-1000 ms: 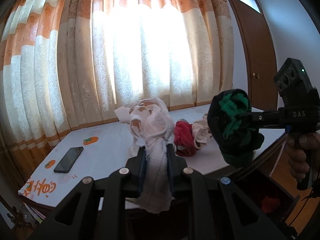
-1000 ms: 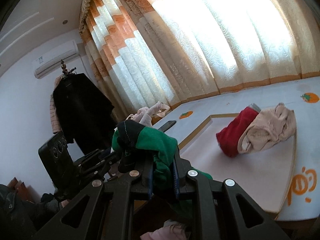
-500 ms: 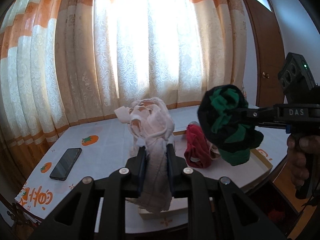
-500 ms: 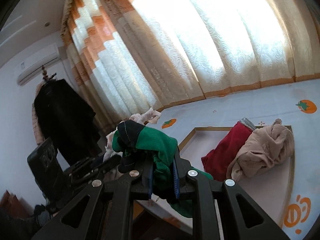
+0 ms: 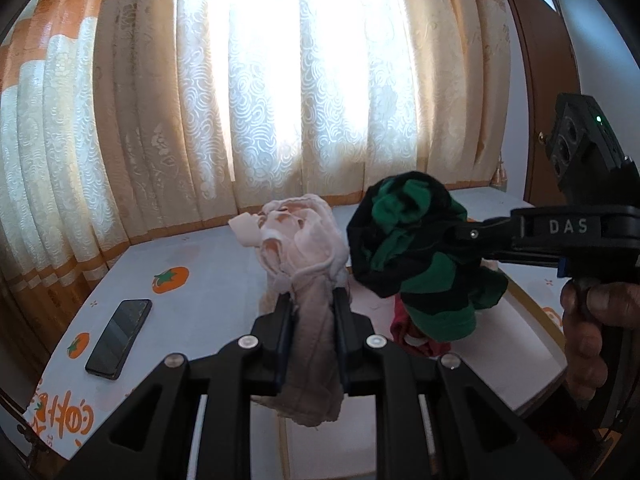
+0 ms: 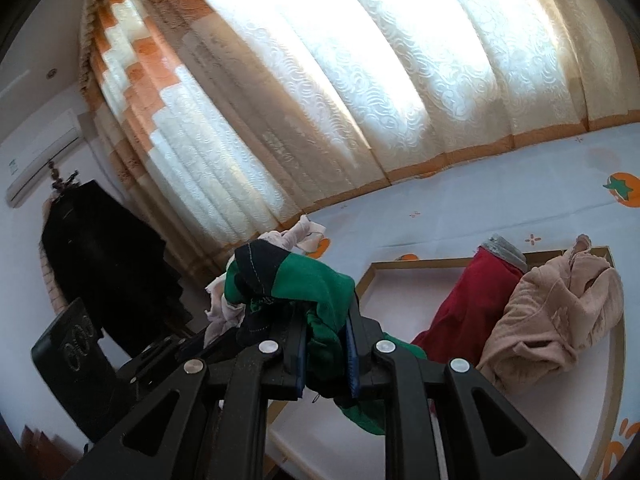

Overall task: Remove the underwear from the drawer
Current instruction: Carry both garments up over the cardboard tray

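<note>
Underwear is in both grips: a pale pink pair (image 5: 304,248) is clamped between the fingers of the left hand-held gripper (image 5: 313,320), its loose end hanging below the jaws, and a green-and-black pair (image 6: 304,292) is pinched in the right hand-held gripper (image 6: 326,344). Over the last second both bundles have travelled forward and up, away from the dark drawer opening that showed low on the right a second ago, so that they now hang over the shallow wooden tray (image 6: 374,270) on the tabletop (image 5: 200,312). The drawer is no longer in either view. In that tray a red garment (image 6: 464,304) and a beige garment (image 6: 556,308) already lie touching each other, which suggests earlier pieces were set there. Judging by this, the lift-out is done for these two and the drop-off comes next: lower each over a bare part of the tray and let go. A phone (image 5: 119,338) lies well to the left, clear of the path.
</note>
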A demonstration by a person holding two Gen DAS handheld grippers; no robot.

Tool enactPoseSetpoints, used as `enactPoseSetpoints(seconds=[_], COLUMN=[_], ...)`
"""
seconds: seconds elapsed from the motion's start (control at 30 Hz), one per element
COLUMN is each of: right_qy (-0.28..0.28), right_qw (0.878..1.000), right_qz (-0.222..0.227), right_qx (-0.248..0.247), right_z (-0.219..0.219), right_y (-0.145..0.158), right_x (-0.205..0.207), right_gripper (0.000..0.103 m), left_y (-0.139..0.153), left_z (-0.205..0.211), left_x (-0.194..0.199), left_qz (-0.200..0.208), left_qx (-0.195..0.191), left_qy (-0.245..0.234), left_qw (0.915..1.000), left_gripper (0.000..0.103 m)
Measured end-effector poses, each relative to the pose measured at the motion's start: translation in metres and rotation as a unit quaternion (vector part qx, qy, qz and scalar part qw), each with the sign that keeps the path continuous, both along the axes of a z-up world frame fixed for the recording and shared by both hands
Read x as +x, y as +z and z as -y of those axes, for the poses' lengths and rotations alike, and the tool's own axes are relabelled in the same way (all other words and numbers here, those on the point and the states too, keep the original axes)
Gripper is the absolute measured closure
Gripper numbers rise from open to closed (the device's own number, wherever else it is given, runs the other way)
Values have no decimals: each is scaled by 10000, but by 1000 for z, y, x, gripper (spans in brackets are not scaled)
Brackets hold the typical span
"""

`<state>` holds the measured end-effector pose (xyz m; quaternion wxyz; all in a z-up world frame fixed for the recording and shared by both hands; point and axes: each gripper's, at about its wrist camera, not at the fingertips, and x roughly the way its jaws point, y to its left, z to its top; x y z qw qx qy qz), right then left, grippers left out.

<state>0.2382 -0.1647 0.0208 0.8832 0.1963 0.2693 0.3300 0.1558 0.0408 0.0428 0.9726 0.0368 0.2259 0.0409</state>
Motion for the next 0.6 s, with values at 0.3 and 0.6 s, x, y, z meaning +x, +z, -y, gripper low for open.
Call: enactPoseSetpoints(seconds=[0.3,0.6], right_qy=[-576,-978], right_qw=[9978,9921], right_qz=[-166,-429], right_qx=[-270,-665], right_z=[-6,-17], right_y=[-2,-3], right_x=[36,71], right_gripper=[86,86], left_y=[-12,-27], left_z=[-2,0], left_x=[39,75], left_qz=[-416,-874], left_qx=[-205,-232], left_qy=[60,62], left_qw=[9989,9959], left_gripper=[86,86])
